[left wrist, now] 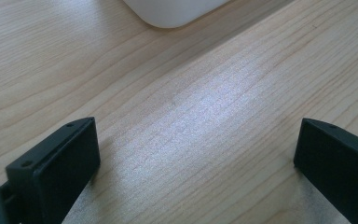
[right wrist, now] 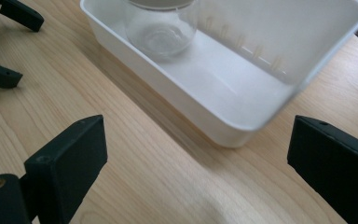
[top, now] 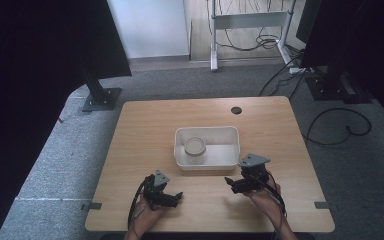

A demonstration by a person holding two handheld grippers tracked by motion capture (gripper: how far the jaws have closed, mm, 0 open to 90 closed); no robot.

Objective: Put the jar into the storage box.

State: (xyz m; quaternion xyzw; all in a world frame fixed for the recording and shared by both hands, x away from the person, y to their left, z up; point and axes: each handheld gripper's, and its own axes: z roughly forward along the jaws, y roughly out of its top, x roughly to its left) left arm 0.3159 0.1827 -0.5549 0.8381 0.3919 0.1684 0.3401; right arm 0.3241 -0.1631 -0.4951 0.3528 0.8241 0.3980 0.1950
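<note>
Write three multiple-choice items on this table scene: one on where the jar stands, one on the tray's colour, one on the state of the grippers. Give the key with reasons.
1. Where does the glass jar stand?
A. In the left part of the tray
B. On the bare table beside the tray
C. Between the jaws of a gripper

2. What colour is the tray?
A. Black
B. White
C. Red

3. How do the left gripper and the right gripper stand?
A. Both shut on the jar
B. One shut on the tray's rim
C. Both open, holding nothing

Key: 1 A, the high view shows the jar inside the tray, by its left wall. 2 B, its walls and floor are white in the right gripper view. 3 C, each gripper view shows jaws wide apart with wooden table between them.
</note>
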